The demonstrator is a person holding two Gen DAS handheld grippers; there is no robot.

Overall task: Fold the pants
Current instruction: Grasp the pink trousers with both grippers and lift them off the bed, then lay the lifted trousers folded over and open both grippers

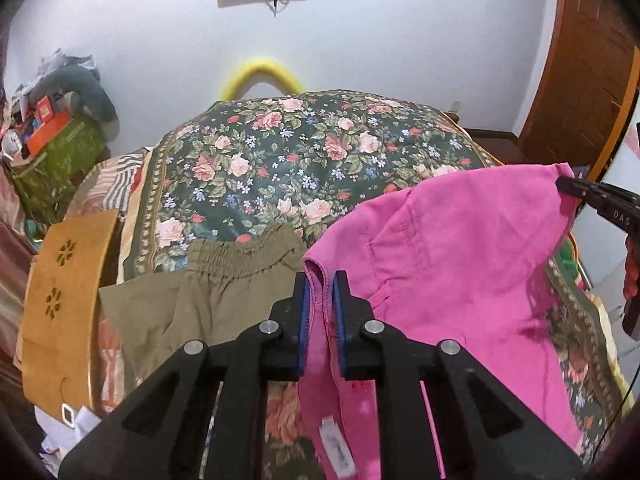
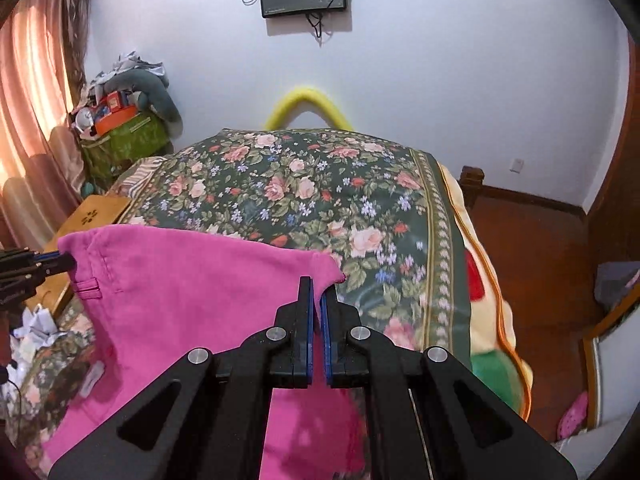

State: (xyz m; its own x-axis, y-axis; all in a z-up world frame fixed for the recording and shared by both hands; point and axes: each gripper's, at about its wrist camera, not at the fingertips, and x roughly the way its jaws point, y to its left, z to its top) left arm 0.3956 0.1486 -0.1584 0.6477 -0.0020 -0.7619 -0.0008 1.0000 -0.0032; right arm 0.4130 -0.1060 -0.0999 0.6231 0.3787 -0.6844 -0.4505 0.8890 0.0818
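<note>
Now both clamped: left gripper (image 1: 321, 280) and right gripper (image 2: 316, 286) each pinching an end of the pink pants' (image 1: 460, 248) waistband, stretched crosswise, hanging over the floral bedspread's (image 1: 280, 160) near edge, beside olive pants (image 1: 208, 300).

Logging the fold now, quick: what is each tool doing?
Left tool: shut on the pink pants, at the waistband.
Right tool: shut on the pink pants' other corner.
</note>
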